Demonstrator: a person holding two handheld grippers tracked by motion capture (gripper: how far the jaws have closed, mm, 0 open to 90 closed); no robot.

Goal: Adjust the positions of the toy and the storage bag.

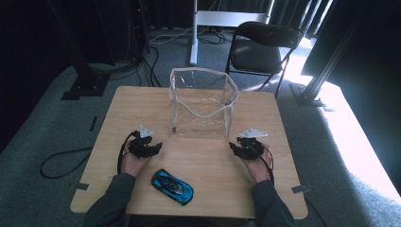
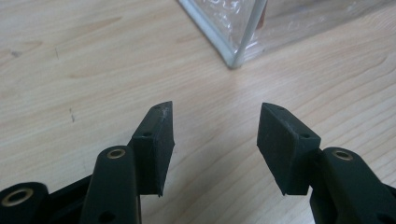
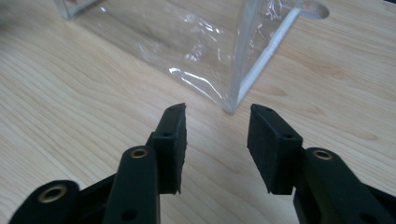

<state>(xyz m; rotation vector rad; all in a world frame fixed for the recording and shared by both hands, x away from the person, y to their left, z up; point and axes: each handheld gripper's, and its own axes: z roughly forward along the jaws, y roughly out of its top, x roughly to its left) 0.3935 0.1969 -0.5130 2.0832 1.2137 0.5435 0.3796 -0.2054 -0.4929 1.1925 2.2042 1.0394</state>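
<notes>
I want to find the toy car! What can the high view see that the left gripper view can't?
High view alone: the blue toy car near the table's front edge between the forearms, the right tongs, the folding chair behind the table, and the whole bag with its open top. Left gripper view alone: a close look between the left tongs, open over bare wood with nothing between them. Both share: the wooden table, the clear plastic bag and the left tongs.
</notes>
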